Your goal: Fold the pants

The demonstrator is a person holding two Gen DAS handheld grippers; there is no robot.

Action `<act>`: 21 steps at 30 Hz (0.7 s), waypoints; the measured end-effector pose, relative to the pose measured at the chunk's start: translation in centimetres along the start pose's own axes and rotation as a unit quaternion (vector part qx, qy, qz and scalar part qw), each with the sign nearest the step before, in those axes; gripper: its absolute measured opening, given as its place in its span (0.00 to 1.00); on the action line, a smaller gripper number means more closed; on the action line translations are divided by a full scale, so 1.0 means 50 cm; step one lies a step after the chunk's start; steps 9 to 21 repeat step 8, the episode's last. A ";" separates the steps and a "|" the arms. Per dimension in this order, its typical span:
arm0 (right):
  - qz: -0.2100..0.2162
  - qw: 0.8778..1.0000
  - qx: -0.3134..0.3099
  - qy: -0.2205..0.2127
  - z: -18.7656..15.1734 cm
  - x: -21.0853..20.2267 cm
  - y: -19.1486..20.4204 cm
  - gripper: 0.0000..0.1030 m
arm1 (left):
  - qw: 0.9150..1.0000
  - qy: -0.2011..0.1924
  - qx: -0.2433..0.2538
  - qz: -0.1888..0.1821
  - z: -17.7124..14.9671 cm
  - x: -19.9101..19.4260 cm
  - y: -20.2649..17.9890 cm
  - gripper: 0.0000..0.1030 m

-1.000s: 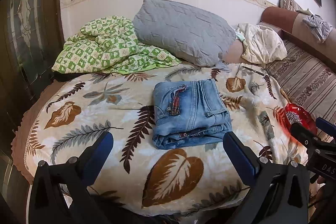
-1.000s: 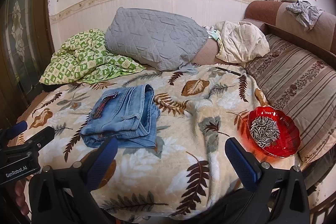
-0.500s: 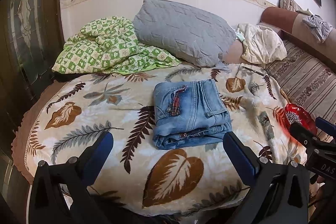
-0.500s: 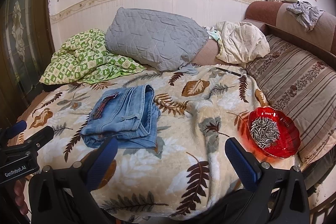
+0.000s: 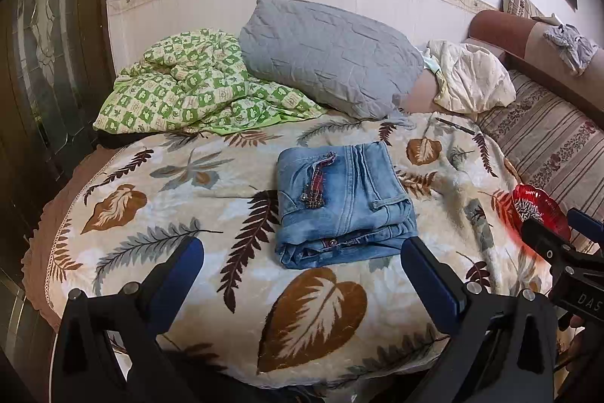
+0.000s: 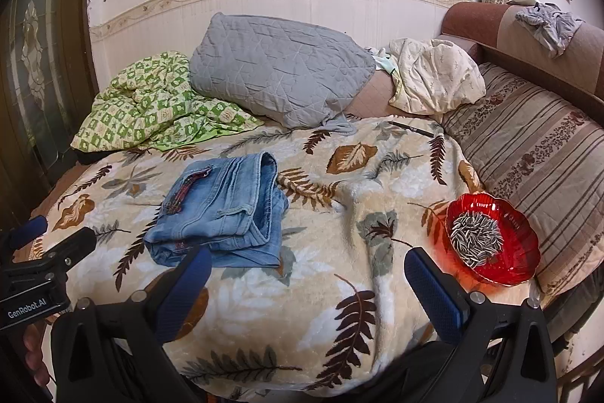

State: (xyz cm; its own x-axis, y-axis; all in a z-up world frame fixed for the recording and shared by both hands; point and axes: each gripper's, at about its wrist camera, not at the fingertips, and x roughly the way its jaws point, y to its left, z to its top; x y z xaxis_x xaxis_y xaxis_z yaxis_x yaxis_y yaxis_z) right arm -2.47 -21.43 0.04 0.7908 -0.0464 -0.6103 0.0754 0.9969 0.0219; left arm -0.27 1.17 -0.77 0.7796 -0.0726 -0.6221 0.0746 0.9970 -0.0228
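The blue jeans [image 5: 341,204] lie folded into a compact stack on the leaf-patterned blanket [image 5: 158,214], near the middle of the bed. They also show in the right wrist view [image 6: 222,210], left of centre. My left gripper [image 5: 302,270] is open and empty, held back at the bed's near edge just short of the jeans. My right gripper [image 6: 307,270] is open and empty, to the right of the jeans. Each gripper shows at the side of the other's view [image 5: 562,248] [image 6: 45,252].
A red bowl of sunflower seeds [image 6: 490,238] sits on the blanket at the right. A grey pillow [image 5: 328,55], a green checked quilt [image 5: 188,85] and a cream cloth [image 5: 472,82] lie at the back. A striped cushion [image 6: 540,153] lines the right side. A pen [image 6: 411,129] lies behind.
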 end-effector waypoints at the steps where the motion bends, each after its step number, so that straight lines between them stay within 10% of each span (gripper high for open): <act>1: 0.000 1.000 -0.001 0.000 0.001 0.001 -0.001 1.00 | 1.000 0.000 0.000 0.000 0.000 0.000 0.000 1.00; 21: 0.002 1.000 -0.003 0.002 0.003 0.003 -0.002 1.00 | 1.000 -0.006 -0.005 0.013 -0.002 0.001 0.006 1.00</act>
